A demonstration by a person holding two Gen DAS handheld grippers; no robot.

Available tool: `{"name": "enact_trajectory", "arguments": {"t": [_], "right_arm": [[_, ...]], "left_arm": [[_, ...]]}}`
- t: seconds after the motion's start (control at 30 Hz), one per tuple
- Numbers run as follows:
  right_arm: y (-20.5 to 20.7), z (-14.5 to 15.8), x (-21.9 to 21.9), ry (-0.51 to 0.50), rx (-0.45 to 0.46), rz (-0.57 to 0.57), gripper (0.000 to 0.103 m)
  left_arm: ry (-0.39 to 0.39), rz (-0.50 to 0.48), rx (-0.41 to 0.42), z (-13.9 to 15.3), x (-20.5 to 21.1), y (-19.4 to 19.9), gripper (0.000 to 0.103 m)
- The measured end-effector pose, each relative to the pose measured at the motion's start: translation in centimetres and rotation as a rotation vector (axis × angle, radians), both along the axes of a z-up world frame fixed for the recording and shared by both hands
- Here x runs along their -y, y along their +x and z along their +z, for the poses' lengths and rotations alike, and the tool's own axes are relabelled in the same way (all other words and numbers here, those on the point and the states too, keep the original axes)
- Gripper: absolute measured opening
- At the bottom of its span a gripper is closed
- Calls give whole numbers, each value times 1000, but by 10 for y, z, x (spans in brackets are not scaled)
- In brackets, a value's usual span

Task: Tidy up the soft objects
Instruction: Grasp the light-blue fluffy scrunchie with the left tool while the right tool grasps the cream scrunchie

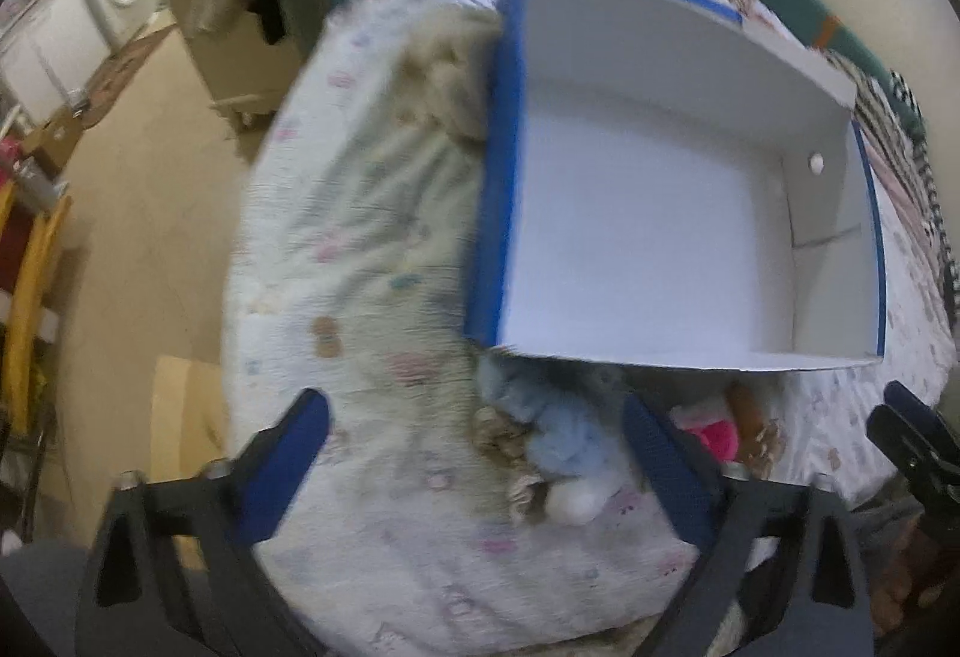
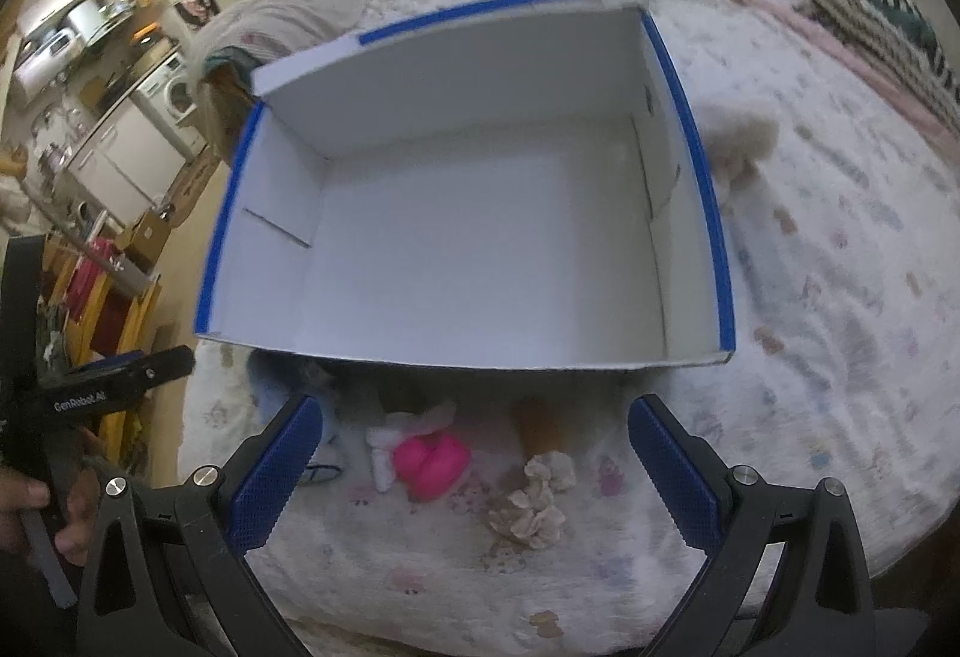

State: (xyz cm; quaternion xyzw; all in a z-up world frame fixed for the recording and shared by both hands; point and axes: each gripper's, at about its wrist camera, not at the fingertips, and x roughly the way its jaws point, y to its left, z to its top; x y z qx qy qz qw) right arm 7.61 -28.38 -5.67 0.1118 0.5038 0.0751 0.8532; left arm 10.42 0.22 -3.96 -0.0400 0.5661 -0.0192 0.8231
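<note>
Both grippers wide open, holding nothing: left gripper [image 1: 477, 462], right gripper [image 2: 474, 462]. Soft toys, e.g. pink plush [image 2: 433, 462], sit on the bed just in front of the empty box [image 2: 480, 261]. Risk: light box slides/tips if bumped during drop.

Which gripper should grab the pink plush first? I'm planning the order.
Right. The pink plush lies between the open right gripper fingers; in the left view it sits outside the open left gripper.
</note>
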Motion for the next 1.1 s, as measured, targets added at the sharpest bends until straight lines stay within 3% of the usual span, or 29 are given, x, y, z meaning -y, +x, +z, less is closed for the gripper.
{"name": "enact_trajectory", "arguments": {"t": [0.1,0.2,0.33,0.37,0.43,0.6,0.83,0.93,1.0,1.1], "right_arm": [[4,-15,4,-3,-33,-29,103],[7,-26,7,-16,-61,-45,103],[11,-29,8,-41,-70,-41,103],[13,-31,9,-39,-78,-45,103],[16,-34,12,-32,-91,-56,103],[21,-36,15,-28,-97,-72,103],[19,-43,19,20,-134,-68,103],[18,-51,19,32,-176,-63,103],[18,-59,16,34,-223,-47,84],[15,-82,10,34,-341,-24,79]], "left_arm": [[25,-58,-41,-17,16,15,85],[15,-73,-98,-40,22,25,66],[-4,-65,-143,-62,23,35,61],[-5,-67,-145,-65,23,36,55],[-12,-67,-159,-72,24,39,19],[-62,-71,-162,-70,24,33,12],[-128,-100,-47,-19,19,-2,11],[-116,-109,6,0,14,-12,11],[-100,-103,31,5,12,-18,11],[-92,-99,39,2,8,-20,11]]}}
